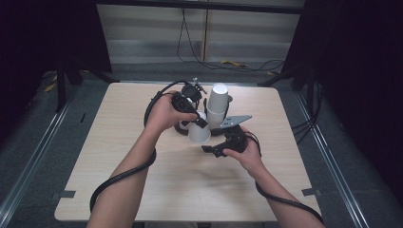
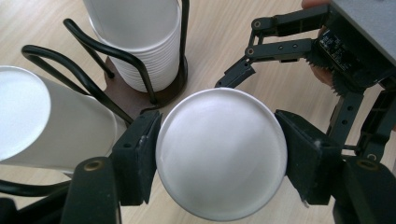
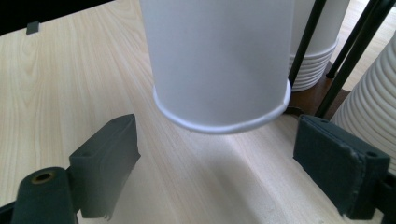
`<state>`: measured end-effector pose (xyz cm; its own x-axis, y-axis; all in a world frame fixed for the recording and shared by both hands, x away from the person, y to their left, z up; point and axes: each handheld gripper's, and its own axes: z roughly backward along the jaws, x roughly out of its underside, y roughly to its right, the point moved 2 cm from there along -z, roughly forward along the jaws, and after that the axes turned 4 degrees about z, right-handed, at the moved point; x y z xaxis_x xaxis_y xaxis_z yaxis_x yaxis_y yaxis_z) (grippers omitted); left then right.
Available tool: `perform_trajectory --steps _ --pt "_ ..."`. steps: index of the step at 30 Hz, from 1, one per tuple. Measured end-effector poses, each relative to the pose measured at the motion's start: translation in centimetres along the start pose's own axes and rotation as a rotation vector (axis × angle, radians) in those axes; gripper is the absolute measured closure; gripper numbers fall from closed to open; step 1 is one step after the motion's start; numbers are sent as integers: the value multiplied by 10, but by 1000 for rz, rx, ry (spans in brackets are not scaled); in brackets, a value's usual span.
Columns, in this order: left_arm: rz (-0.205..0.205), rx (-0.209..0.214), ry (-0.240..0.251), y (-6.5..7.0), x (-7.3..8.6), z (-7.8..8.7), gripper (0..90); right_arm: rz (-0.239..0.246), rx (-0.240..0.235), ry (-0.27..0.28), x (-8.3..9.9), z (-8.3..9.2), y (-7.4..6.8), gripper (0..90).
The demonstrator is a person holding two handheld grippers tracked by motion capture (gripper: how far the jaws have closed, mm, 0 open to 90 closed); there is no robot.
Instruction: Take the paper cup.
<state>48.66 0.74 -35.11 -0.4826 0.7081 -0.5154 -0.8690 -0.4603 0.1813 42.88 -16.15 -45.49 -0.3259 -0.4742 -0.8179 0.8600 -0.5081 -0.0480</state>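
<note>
Pale wooden table (image 1: 142,190) fills the frame's middle; at its centre the left gripper (image 2: 222,154) clamps a white paper cup (image 2: 222,154) beside the black cup rack (image 2: 116,51). Lower right, the right gripper (image 3: 215,163) stands apart, empty.

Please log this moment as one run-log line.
left tongs: shut on paper cup | right tongs: open, below cup rim | cup: upside down, above table
</note>
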Motion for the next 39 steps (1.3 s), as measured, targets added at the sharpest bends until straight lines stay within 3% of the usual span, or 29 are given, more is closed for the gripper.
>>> perform_trajectory --steps 17,21,27,30,34,39 --pt "4 53 -4 12 -10 -25 342 -27 23 63 -3 -5 2 135" --pt "-2 63 -9 12 -11 -26 342 -48 22 83 -2 -6 3 183" --pt "3 57 5 13 -12 -26 338 -45 25 98 -1 -6 5 219" --pt "-2 61 38 13 -12 -24 330 -35 31 104 -1 -2 6 235" --pt "-32 73 77 13 -10 -23 276 -31 37 84 -2 2 8 240" --pt "-22 73 84 10 -5 -22 217 -20 38 45 2 4 11 242"
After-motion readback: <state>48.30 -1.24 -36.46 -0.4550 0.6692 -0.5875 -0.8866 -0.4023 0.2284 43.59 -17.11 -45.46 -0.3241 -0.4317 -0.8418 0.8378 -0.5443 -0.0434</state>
